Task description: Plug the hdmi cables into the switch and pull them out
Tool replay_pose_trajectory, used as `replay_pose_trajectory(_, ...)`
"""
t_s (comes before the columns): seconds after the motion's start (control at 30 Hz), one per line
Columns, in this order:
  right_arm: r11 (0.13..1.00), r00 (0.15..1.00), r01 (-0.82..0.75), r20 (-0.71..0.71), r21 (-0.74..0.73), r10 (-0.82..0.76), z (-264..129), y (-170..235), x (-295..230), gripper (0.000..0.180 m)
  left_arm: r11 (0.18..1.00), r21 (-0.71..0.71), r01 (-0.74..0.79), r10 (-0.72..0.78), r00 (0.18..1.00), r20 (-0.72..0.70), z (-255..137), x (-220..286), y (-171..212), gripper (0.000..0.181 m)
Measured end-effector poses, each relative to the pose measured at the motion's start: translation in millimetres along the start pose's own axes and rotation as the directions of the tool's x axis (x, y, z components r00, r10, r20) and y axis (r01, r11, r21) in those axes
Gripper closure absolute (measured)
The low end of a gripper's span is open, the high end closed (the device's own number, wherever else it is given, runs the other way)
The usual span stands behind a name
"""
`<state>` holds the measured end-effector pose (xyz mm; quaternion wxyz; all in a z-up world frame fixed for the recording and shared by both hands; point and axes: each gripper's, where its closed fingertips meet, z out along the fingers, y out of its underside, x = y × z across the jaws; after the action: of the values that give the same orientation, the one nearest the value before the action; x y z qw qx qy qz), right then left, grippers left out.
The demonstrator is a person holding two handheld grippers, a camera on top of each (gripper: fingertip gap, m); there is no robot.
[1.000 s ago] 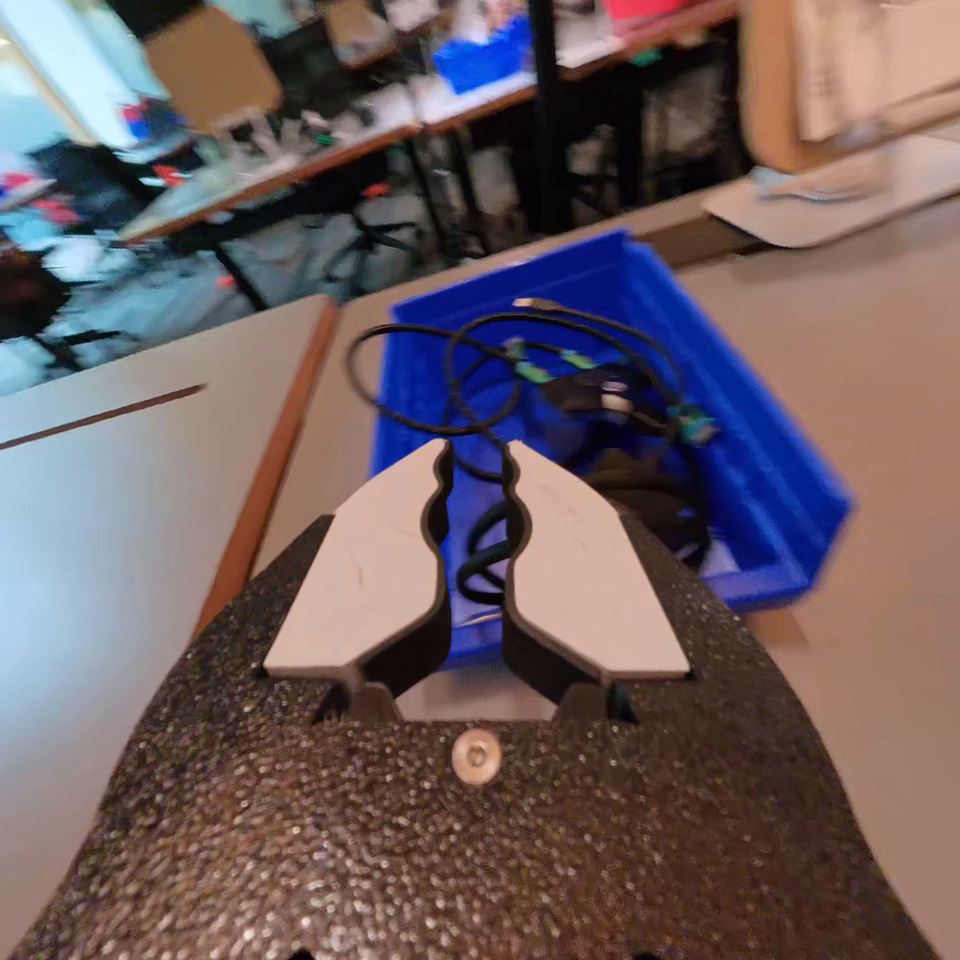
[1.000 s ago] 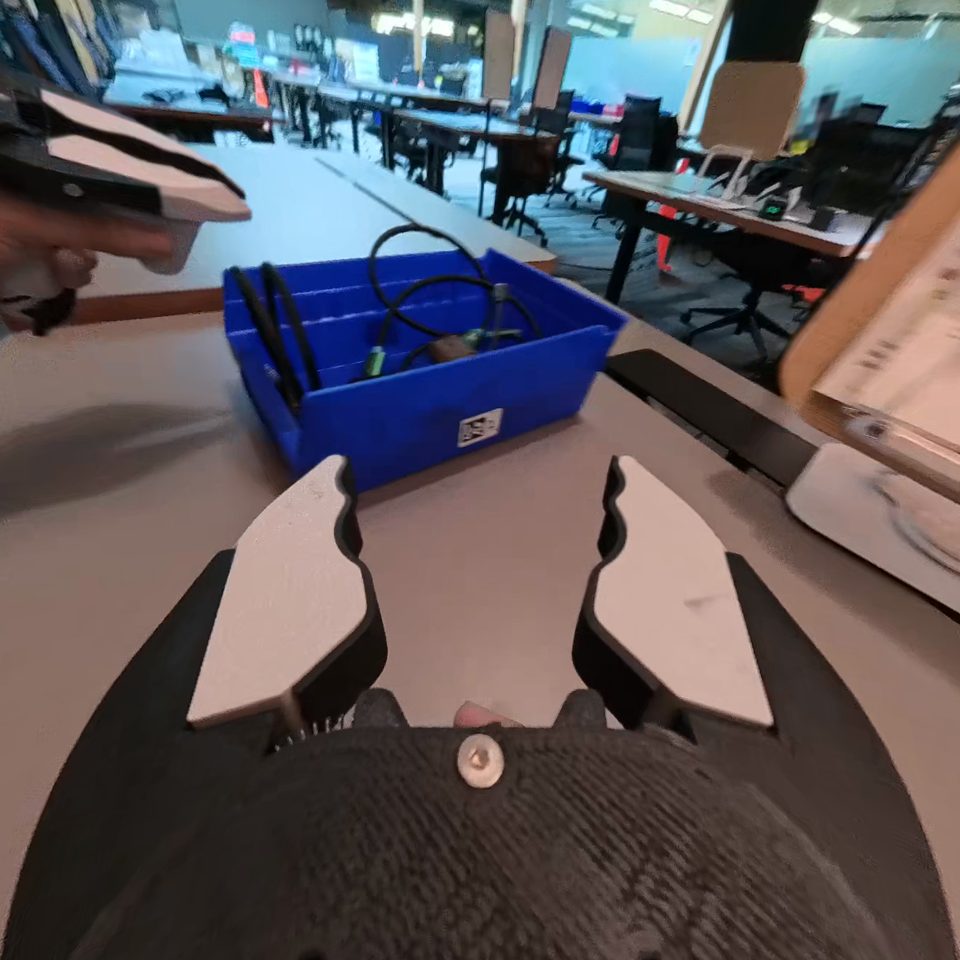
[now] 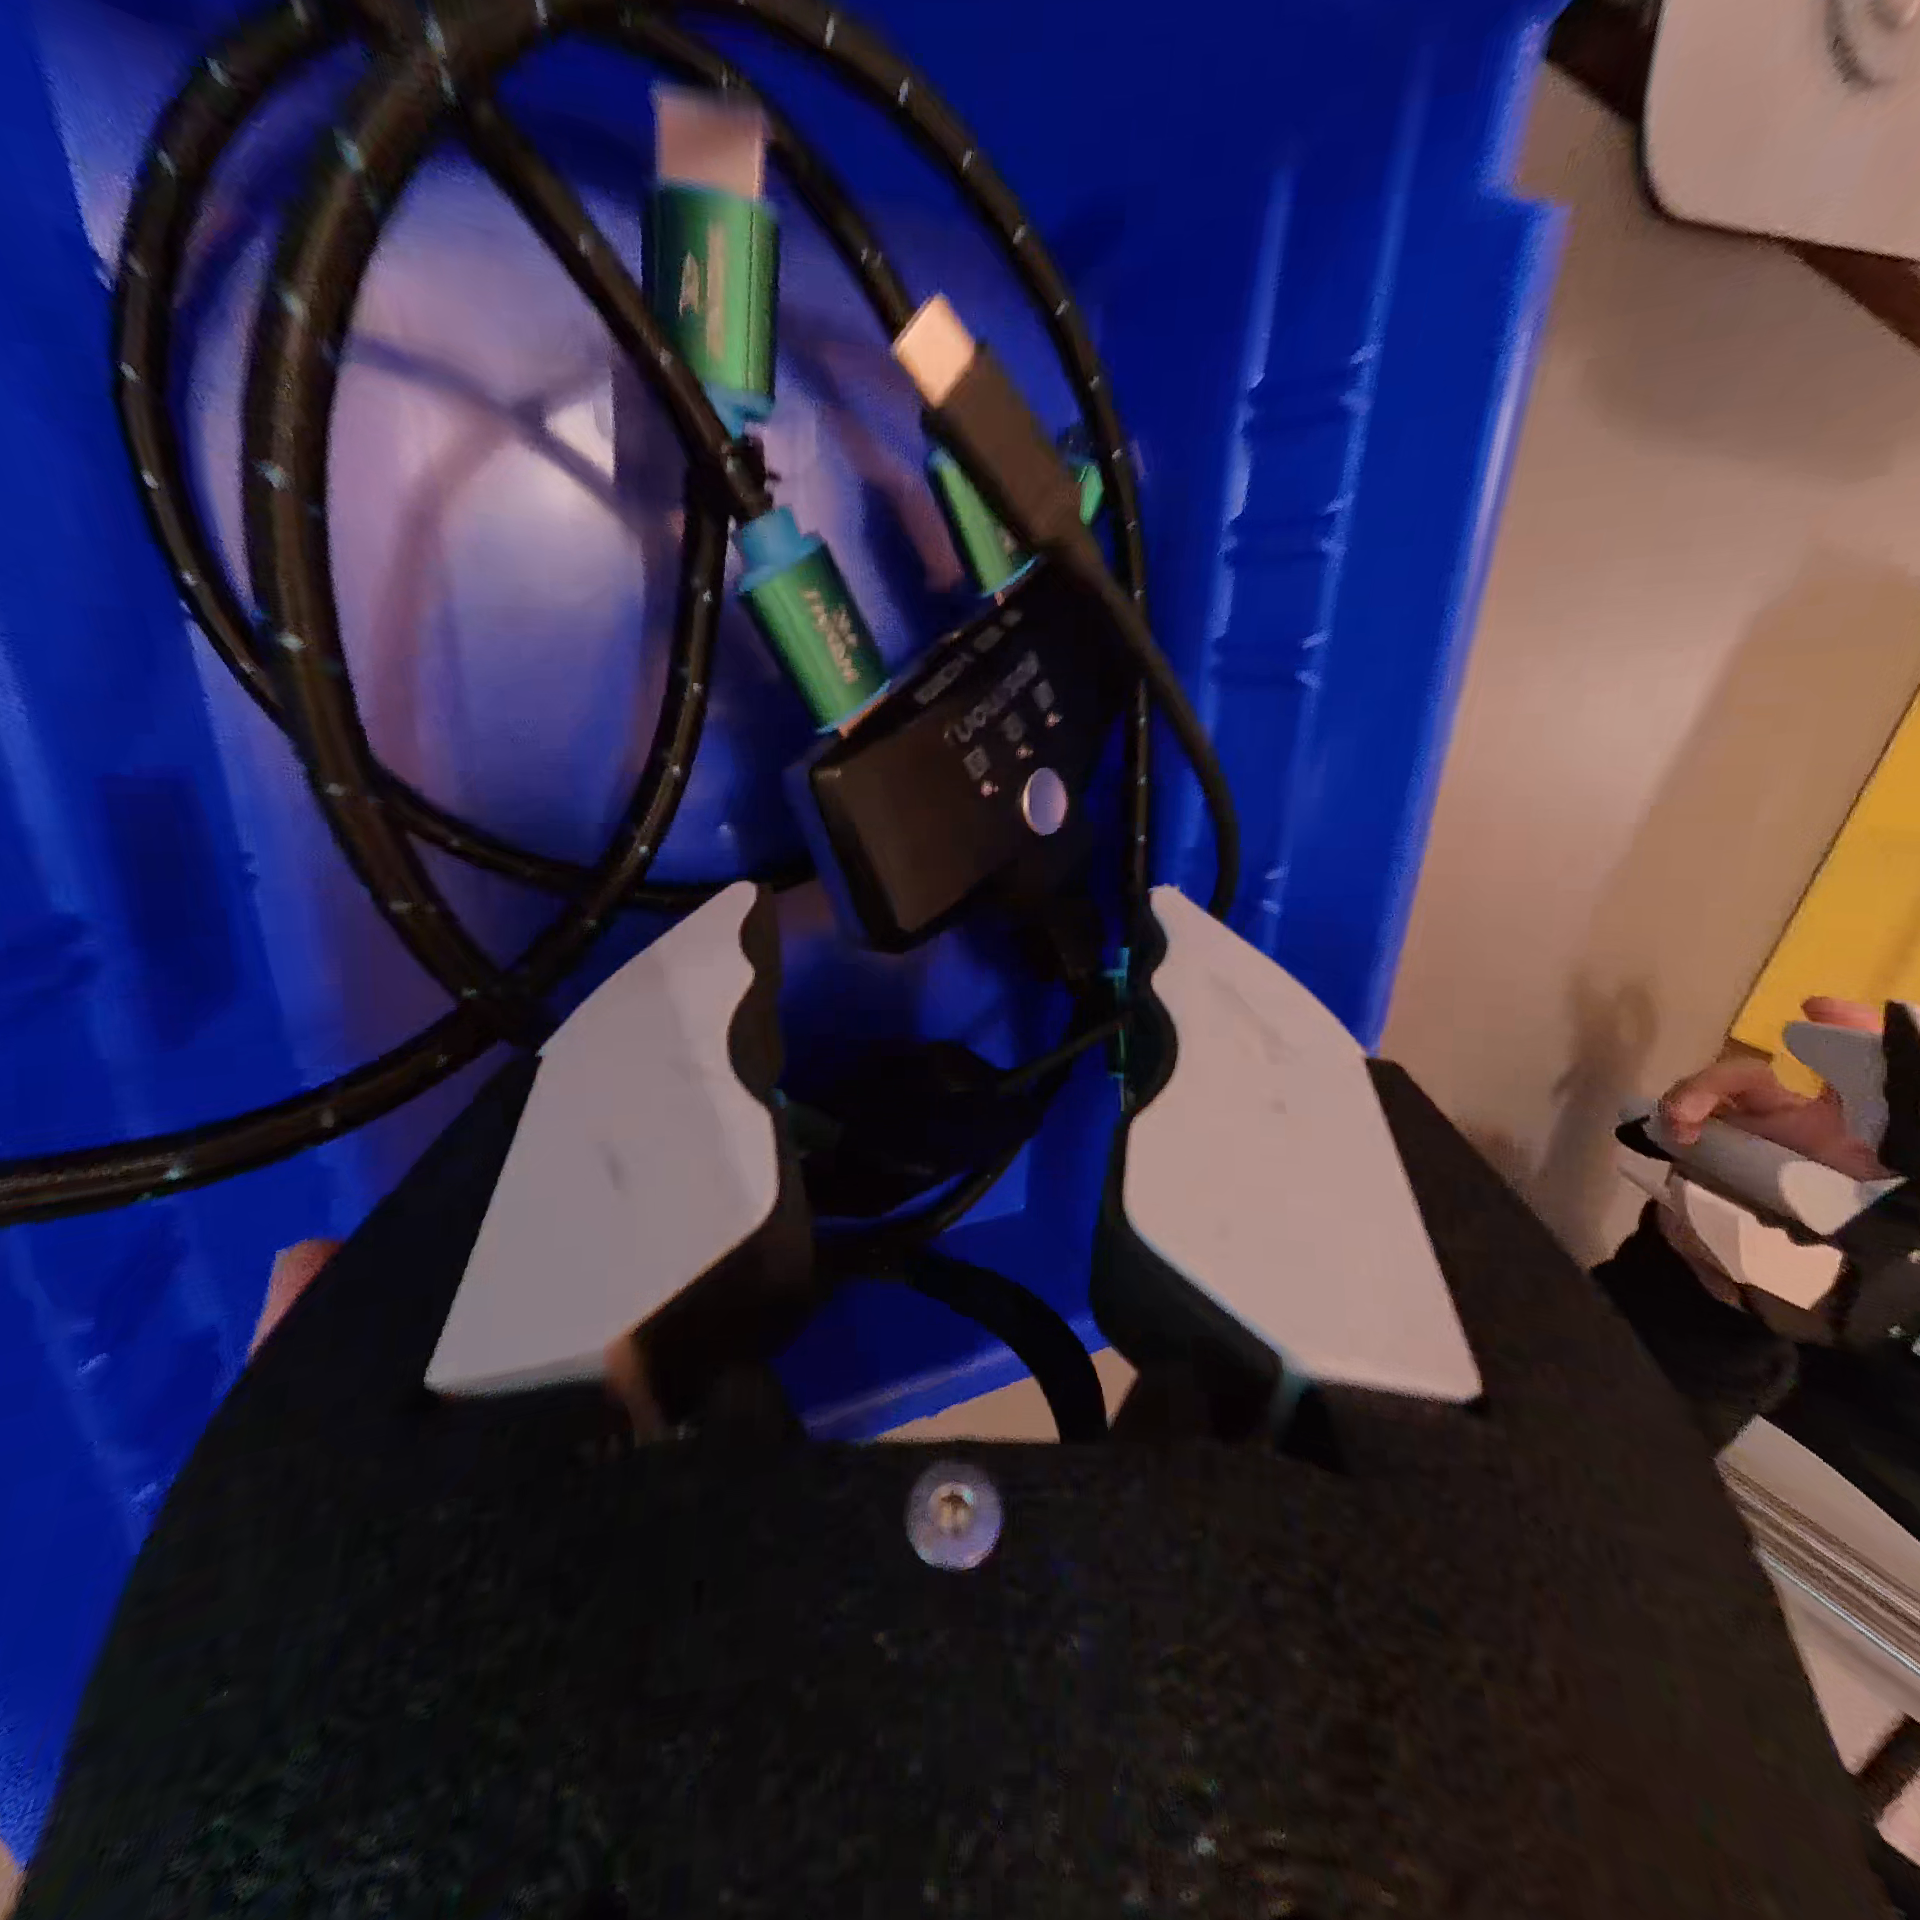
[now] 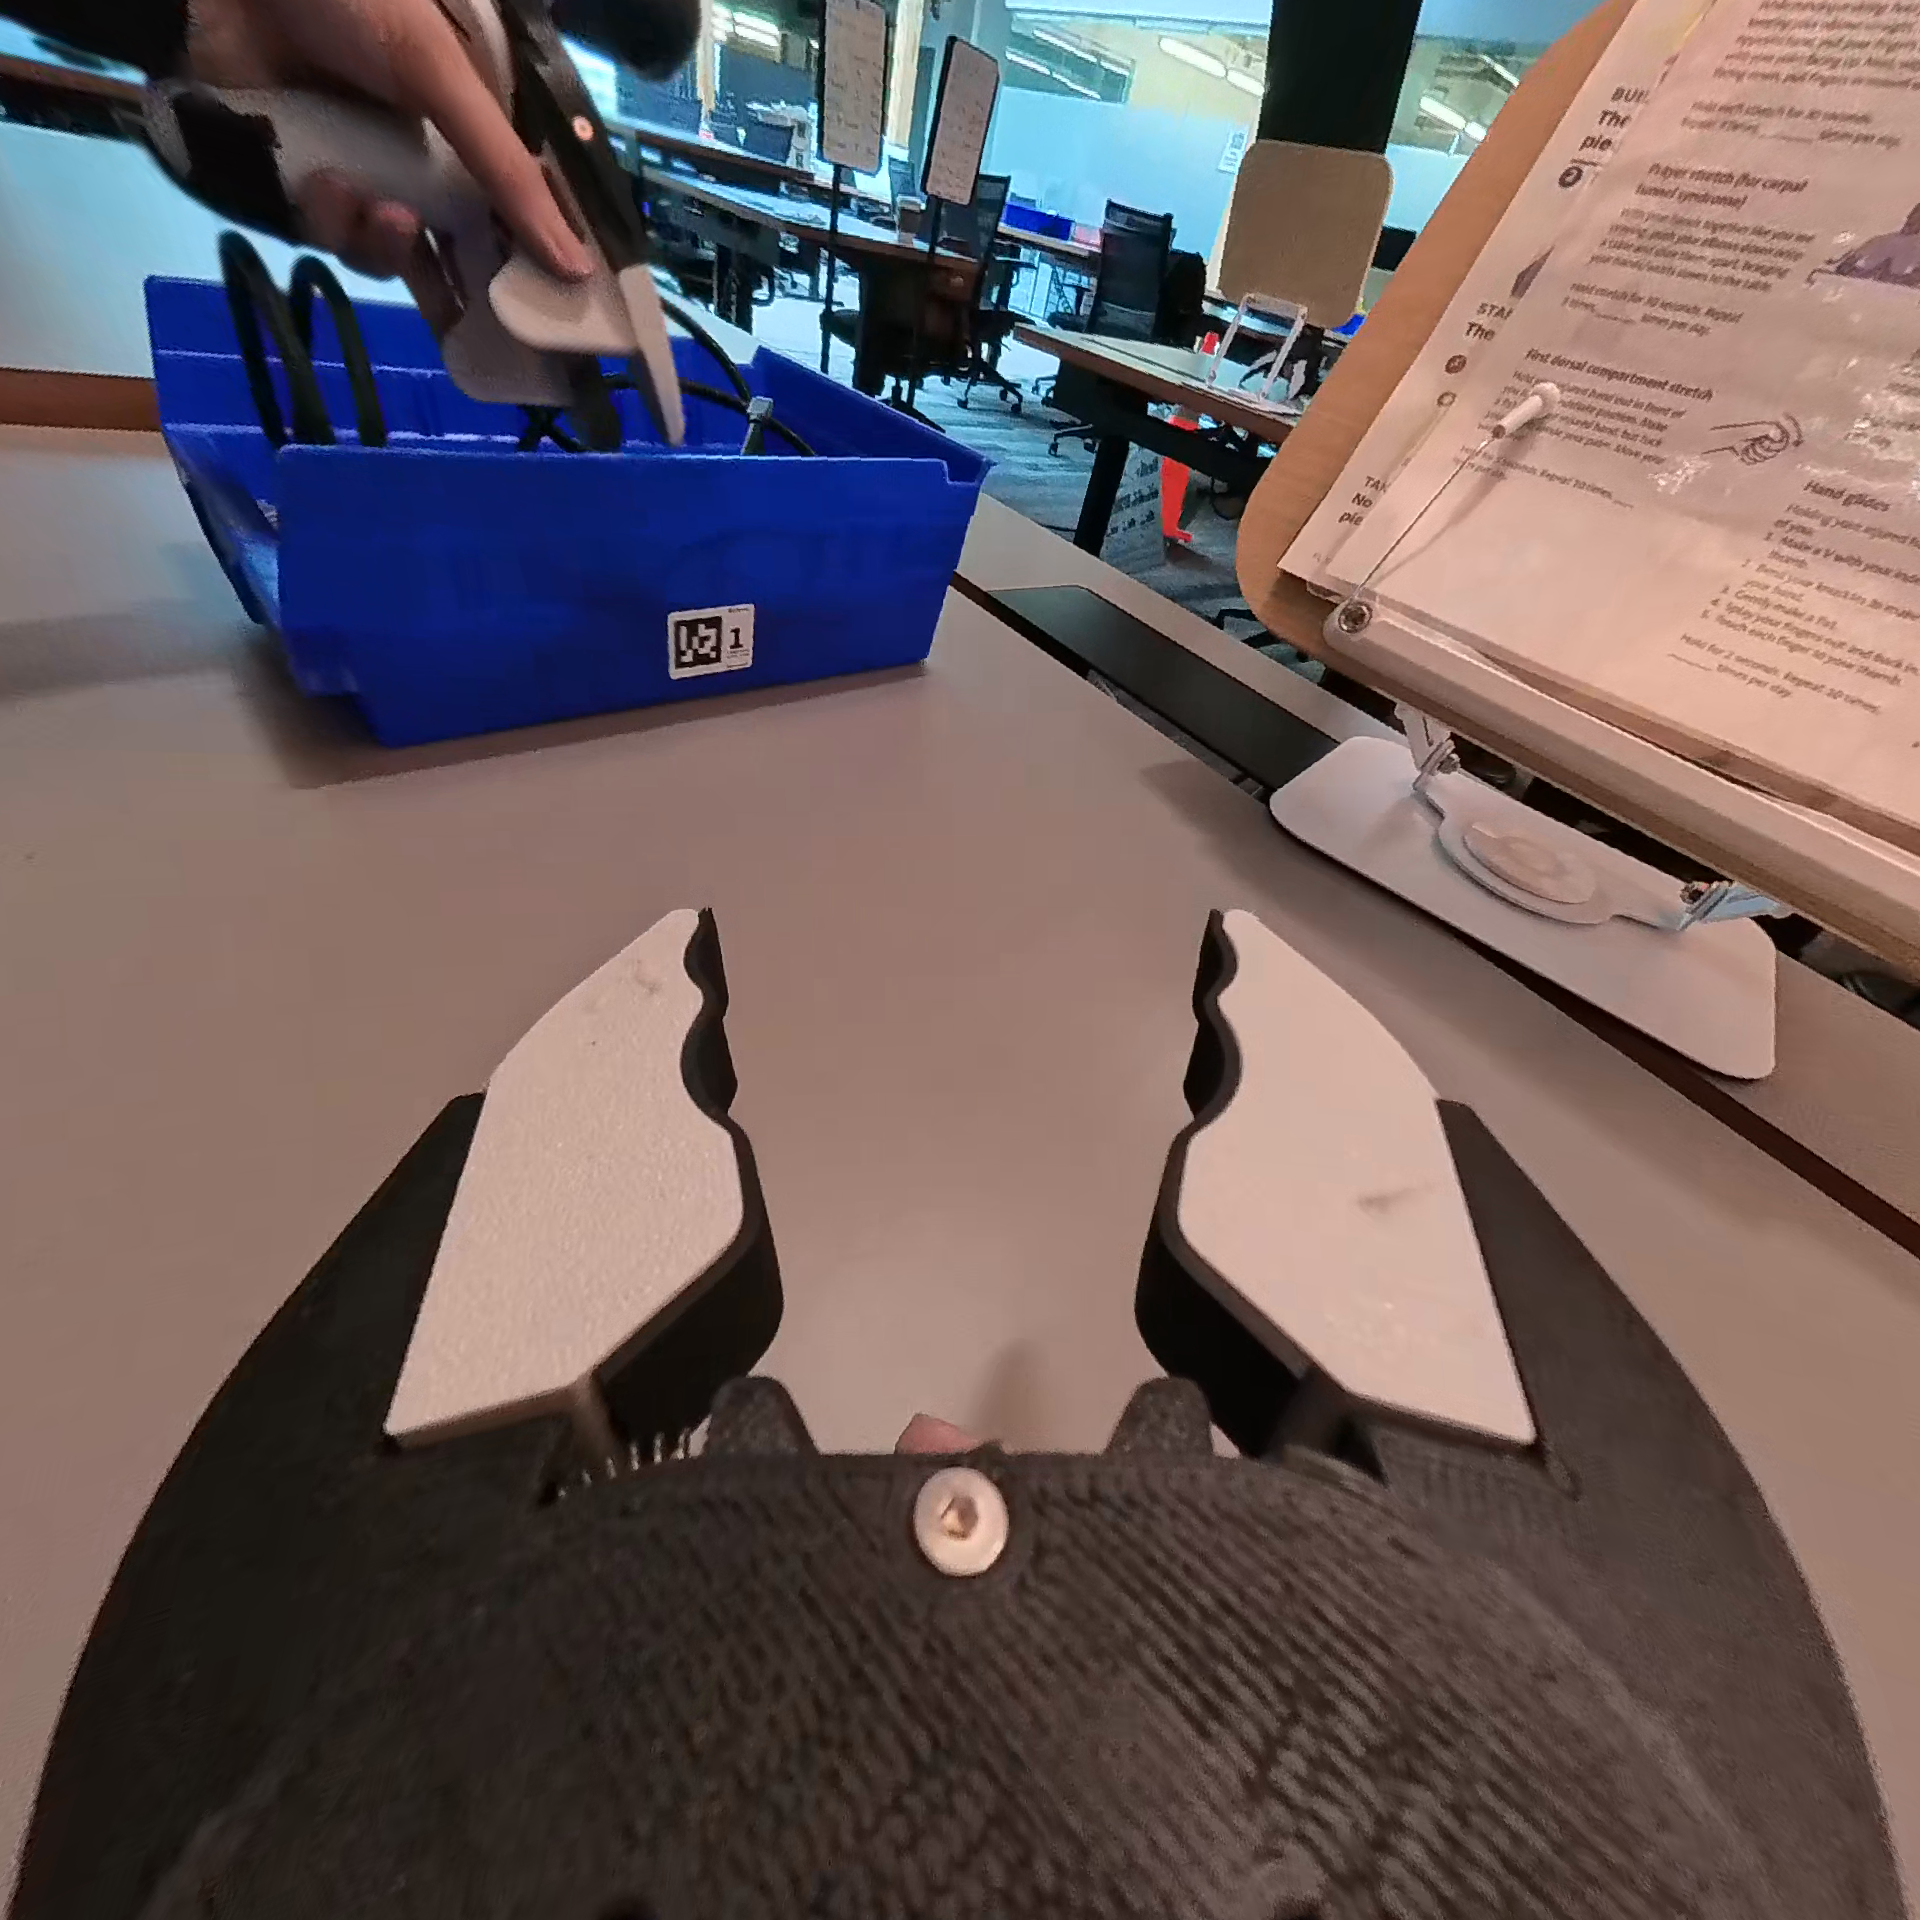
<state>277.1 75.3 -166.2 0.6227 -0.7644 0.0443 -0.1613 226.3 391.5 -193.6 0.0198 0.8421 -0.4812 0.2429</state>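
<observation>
A small black HDMI switch (image 3: 940,784) lies in a blue bin (image 3: 1351,520) among braided black cables (image 3: 312,520). Two green HDMI plugs (image 3: 816,649) sit in the switch's far side. A third green plug (image 3: 712,275) and a black plug (image 3: 987,416) lie loose beyond it. My left gripper (image 3: 956,914) is open and empty, lowered into the bin just short of the switch. My right gripper (image 4: 961,925) is open and empty, low over the grey table. In the right wrist view the left gripper (image 4: 623,343) dips into the blue bin (image 4: 582,561).
A wooden document stand (image 4: 1621,436) with printed pages stands on a white base (image 4: 1538,894) at the right of the table. A black slot (image 4: 1153,655) runs along the table behind the bin. Office desks and chairs fill the background.
My left gripper has dropped from above the bin's near edge down into it, and its jaws have opened wide. My right gripper has opened a little wider and stays in place.
</observation>
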Motion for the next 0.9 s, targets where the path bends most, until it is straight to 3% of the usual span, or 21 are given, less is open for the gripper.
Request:
replay_pose_trajectory(0.37, 1.000, 1.000, 0.007, 0.002, -0.006, -0.007, -0.2, 1.5, 0.4, 0.093, 0.985, -0.105, 0.139, -0.154, 0.977, -0.150, 19.9, -4.7, 2.7, 0.136)
replay_pose_trajectory(0.63, 0.997, 0.997, 0.070, 0.019, -0.030, -0.070, 2.0, 5.6, -4.9, 0.094, 0.979, -0.171, 0.107, -0.144, 0.965, -0.220, 23.2, -5.2, 6.8, 0.136)
replay_pose_trajectory(0.7, 0.996, 0.996, 0.090, 0.017, -0.029, -0.089, 1.6, 4.5, -5.6, 0.094, 0.977, -0.188, 0.100, -0.139, 0.968, -0.208, 24.9, -5.3, 11.6, 0.143)
replay_pose_trajectory(0.8, 0.995, 0.995, 0.098, 0.014, -0.029, -0.098, 1.4, 3.8, -5.8, 0.094, 0.983, -0.152, 0.102, -0.139, 0.955, -0.260, 21.3, -1.4, 10.4, 0.153)
replay_pose_trajectory(0.9, 0.992, 0.992, 0.123, 0.001, -0.035, -0.123, 1.1, 5.2, -3.9, 0.095, 0.996, -0.027, 0.080, -0.084, 0.898, -0.433, 5.1, 15.6, 0.7, 0.157)
